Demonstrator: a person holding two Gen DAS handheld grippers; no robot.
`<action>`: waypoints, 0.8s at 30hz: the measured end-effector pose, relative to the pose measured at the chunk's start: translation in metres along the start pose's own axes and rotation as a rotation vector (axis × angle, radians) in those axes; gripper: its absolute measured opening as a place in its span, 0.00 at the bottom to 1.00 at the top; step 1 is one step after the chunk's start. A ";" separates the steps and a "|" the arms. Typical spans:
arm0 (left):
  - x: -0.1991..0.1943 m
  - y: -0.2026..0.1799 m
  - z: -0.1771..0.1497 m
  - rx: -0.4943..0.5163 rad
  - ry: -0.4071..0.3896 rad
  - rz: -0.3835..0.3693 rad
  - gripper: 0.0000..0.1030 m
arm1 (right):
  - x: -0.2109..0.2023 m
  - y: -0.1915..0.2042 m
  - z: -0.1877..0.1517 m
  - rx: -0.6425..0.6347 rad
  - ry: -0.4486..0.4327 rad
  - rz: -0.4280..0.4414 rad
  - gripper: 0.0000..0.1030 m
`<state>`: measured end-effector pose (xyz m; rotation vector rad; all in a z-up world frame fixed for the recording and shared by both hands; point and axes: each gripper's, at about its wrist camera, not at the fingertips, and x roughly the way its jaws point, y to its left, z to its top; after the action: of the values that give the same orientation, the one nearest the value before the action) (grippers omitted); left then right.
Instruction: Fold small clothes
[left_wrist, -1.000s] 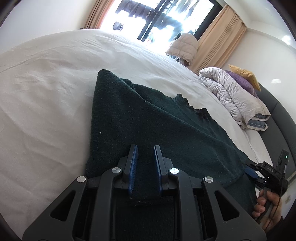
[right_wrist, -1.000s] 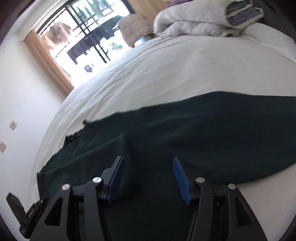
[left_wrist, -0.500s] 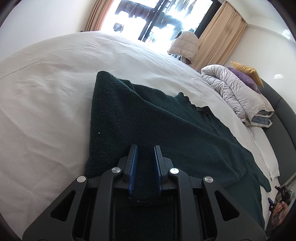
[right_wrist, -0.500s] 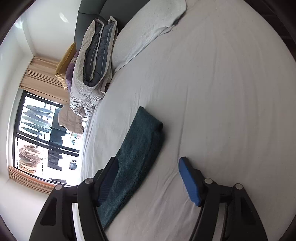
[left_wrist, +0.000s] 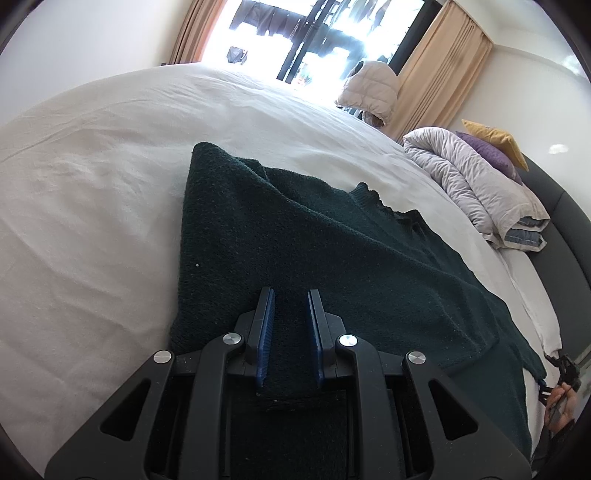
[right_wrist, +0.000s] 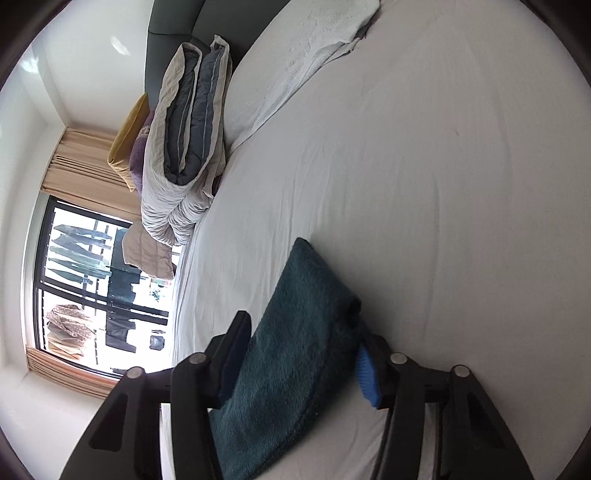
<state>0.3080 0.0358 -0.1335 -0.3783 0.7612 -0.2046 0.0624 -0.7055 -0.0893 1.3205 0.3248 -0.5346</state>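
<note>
Right gripper (right_wrist: 301, 363) has swung off the sweater body since a second ago and rolled hard, view now tipped sideways; its jaws have just been closing around the folded sleeve (right_wrist: 295, 332), and the blue pads look to be touching the thick knit on both sides, so I read it as grasping the sleeve. Left gripper (left_wrist: 290, 332) hasn't moved: jaws narrow, clenched on a pinch of the dark green sweater (left_wrist: 314, 240) at the hem. Sweater lies flat on the white bed sheet (left_wrist: 92, 184), fuzzy coarse knit, scalloped collar edge toward the far side, one folded edge thick and rounded. Sheet is smooth cotton with light creases. Farther off: a rolled grey quilted duvet (right_wrist: 184, 147), puffy, with purple and mustard pillows (left_wrist: 495, 140) against a dark padded headboard; beige curtains (left_wrist: 439, 66) and a bright window behind.
</note>
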 end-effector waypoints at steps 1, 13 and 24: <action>0.000 0.000 0.000 -0.001 0.000 -0.002 0.17 | 0.001 -0.002 0.000 0.006 0.005 -0.008 0.30; 0.000 0.003 0.000 -0.011 -0.004 -0.016 0.17 | -0.018 0.091 -0.040 -0.253 -0.045 0.017 0.11; -0.002 0.011 -0.001 -0.043 -0.013 -0.057 0.17 | -0.016 0.280 -0.254 -0.879 0.092 0.192 0.11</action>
<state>0.3066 0.0467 -0.1370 -0.4423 0.7434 -0.2389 0.2197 -0.4133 0.0927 0.5118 0.4373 -0.1238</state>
